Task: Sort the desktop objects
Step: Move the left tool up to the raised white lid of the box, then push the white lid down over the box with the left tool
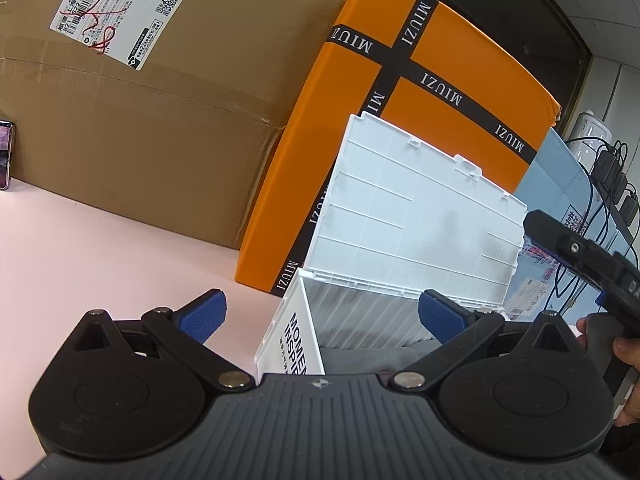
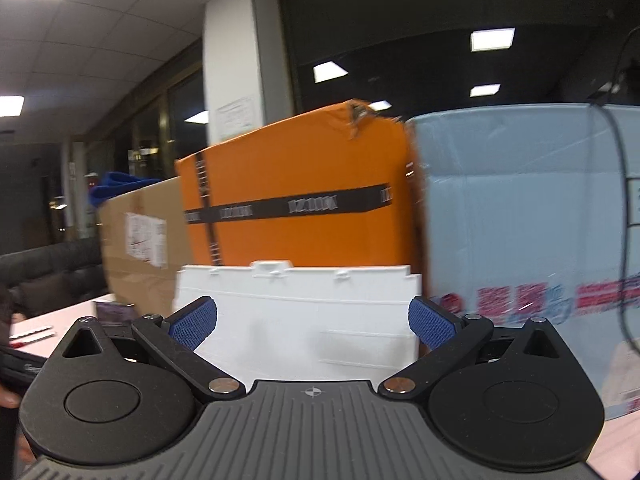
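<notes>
You are seeing a cardboard carton (image 1: 132, 120), an orange box (image 1: 448, 64) and a pale blue box (image 2: 520, 208) standing side by side on the pink worktop (image 1: 80, 264).

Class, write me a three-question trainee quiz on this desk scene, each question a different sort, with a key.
1. True or false: the white storage box has its lid raised.
2. Which stands directly behind the lid? A orange box B phone C power strip
3. Fill in: the fingers of the left gripper and right gripper are both ____.

Key: 1 true; 2 A; 3 open.
</notes>
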`<state>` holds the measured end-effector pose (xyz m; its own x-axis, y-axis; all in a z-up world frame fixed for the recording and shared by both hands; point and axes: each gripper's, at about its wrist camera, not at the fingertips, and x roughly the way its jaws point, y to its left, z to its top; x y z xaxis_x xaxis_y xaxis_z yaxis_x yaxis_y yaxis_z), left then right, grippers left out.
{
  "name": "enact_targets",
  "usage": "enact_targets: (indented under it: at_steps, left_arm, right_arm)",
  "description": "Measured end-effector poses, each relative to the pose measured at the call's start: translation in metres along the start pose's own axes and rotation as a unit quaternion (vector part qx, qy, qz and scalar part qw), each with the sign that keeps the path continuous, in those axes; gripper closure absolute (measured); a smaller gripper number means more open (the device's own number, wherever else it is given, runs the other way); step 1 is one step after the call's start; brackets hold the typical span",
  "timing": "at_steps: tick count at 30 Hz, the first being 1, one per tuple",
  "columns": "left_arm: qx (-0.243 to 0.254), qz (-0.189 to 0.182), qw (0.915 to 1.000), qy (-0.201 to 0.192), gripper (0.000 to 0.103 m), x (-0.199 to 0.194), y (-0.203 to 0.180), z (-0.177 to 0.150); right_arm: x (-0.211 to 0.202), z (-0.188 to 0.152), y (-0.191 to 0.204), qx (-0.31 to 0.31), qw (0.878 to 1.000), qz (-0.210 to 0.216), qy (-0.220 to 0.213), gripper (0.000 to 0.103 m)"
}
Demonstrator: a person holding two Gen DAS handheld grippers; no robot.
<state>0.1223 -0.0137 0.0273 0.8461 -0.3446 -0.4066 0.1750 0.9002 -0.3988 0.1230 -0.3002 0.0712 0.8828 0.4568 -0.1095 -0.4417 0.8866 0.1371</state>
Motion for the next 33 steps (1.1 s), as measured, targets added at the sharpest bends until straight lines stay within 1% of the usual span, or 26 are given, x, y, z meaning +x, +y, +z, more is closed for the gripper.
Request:
enact_targets:
  at_steps: [5, 9, 13, 19, 24, 33]
  left_arm:
    - [0.007, 0.0, 1.0, 0.004, 0.0, 0.003, -0.002, 0.003]
    - [0.039, 0.017, 0.9991, 0.0, 0.0, 0.009, -0.009, 0.013]
    - [0.053, 0.022, 0.9984, -0.003, 0.0, 0.012, -0.01, 0.02]
    - [0.038, 0.014, 0.9991, -0.01, 0.0, 0.01, -0.002, 0.021]
    - [0.04, 0.01, 0.9991, -0.013, 0.0, 0.004, -0.001, 0.02]
    - [0.042, 0.009, 0.999, -0.014, 0.0, -0.008, 0.001, 0.016]
  right_arm:
    - [0.003, 0.001, -0.014, 0.026, 1.0, -0.016, -0.004, 0.0]
    - [0.012, 0.001, -0.013, 0.022, 1.0, -0.01, 0.012, 0.0]
    - [0.012, 0.0, -0.011, 0.015, 1.0, 0.014, 0.022, 0.0]
    - [0.007, 0.0, -0.012, 0.018, 0.999, 0.027, 0.021, 0.0]
    - [0.0, 0.003, -0.008, 0.006, 0.999, 0.033, 0.023, 0.0]
    - [-0.015, -0.002, -0.005, 0.008, 0.999, 0.039, 0.021, 0.0]
